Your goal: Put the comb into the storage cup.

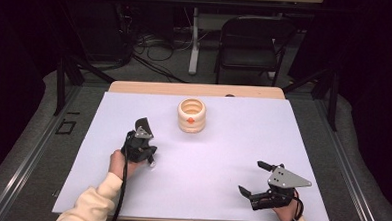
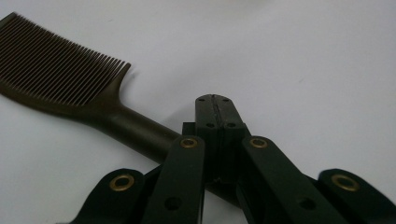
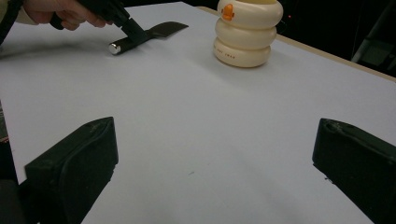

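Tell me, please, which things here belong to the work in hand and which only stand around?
In use:
- left gripper, shut on the comb's handle
- comb
- ringed cream holder, probably

Standing by:
- right gripper, open, holding nothing
- folding chair behind the table

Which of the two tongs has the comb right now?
The left tongs, shut on the comb by its handle; the right tongs stand open over bare table.

You are working in what looks like a recording studio or lab: black curtains (image 1: 16,57) close in the sides of the frame, cables (image 1: 156,51) lie tangled on the grey floor at upper centre, a black folding chair (image 1: 249,43) stands behind the table (image 1: 195,90), whose top is covered in plain white
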{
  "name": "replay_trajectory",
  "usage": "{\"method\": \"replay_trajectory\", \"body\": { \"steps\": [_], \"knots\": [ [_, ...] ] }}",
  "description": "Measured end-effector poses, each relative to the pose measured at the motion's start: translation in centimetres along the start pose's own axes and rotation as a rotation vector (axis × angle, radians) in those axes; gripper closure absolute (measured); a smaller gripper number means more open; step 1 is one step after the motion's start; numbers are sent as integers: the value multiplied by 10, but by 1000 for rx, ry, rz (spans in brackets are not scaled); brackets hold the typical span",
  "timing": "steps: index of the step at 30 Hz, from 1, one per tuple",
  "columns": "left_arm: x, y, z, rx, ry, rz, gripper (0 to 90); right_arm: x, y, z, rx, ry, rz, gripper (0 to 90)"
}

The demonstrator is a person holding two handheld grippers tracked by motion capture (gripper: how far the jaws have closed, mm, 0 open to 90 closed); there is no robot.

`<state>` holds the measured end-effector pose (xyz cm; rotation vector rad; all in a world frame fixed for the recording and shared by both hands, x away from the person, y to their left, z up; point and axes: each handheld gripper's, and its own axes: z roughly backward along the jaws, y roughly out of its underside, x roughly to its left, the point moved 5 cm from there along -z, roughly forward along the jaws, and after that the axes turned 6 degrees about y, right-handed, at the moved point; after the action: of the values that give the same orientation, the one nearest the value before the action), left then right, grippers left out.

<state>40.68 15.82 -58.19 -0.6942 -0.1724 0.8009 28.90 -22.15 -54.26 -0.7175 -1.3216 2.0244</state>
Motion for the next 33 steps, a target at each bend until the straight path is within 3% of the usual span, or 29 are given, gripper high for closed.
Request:
{"method": "replay_trajectory", "body": {
  "steps": [5,8,18,25,33],
  "knots": [
    [2,4,3,11,3,-3,896,0,0,0,0,1,1,0],
    [4,7,6,23,6,-26,897,0,0,0,0,-2,2,0],
    [10,10,12,31,-6,-24,897,0,0,0,2,0,0,0],
    [14,11,13,69,-16,-68,898,0,0,0,4,3,-1,0],
    [21,11,16,65,-38,-56,898,-1,1,0,5,4,-2,0]
  ]
}}
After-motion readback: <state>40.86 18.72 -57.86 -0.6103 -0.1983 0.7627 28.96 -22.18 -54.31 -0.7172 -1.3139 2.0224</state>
